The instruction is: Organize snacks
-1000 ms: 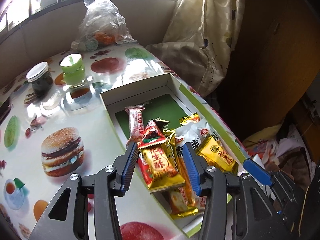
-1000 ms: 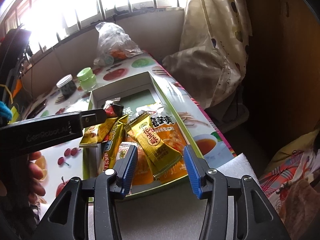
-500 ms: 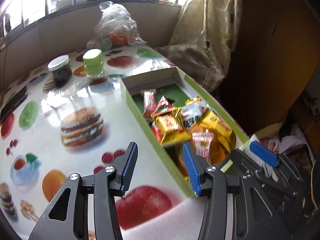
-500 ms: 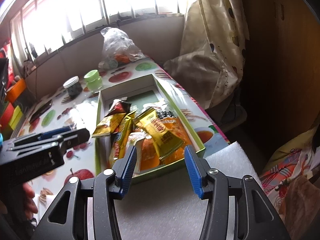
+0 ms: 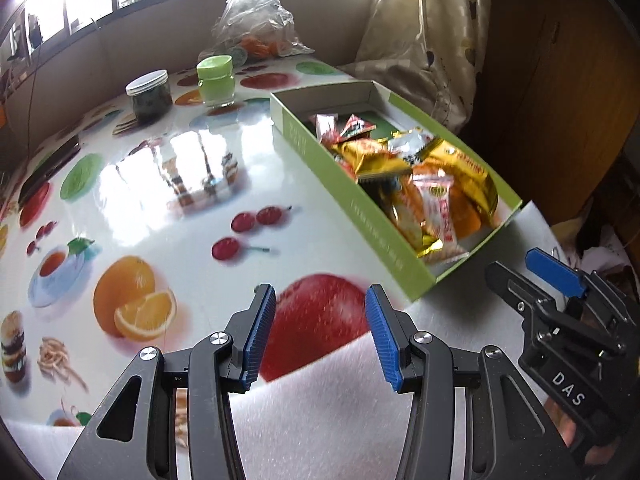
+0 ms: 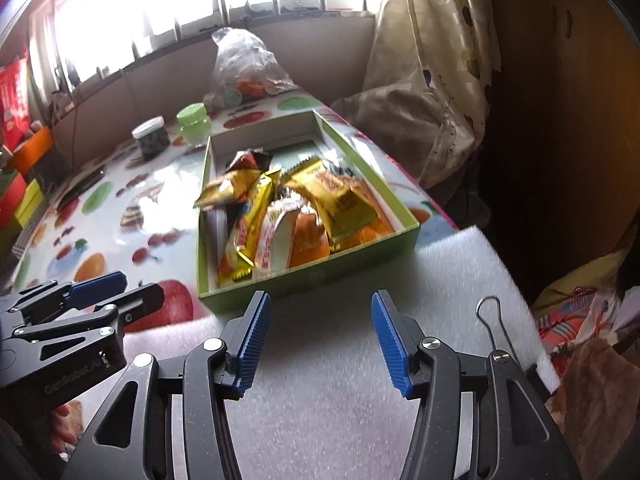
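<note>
Snacks gathered in the box, both grippers empty.
Foil snack packets lie heaped in the green cardboard box at frame centre on the fruit-print bench; left gripper released, right gripper opening, nothing between.

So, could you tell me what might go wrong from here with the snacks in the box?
1. The gold packet overhangs the green box's left wall and could slide onto the table.
2. The packets are heaped at the near end; another on top may spill.
3. Both grippers, left and right, hold nothing and sit close together; they might collide.
</note>
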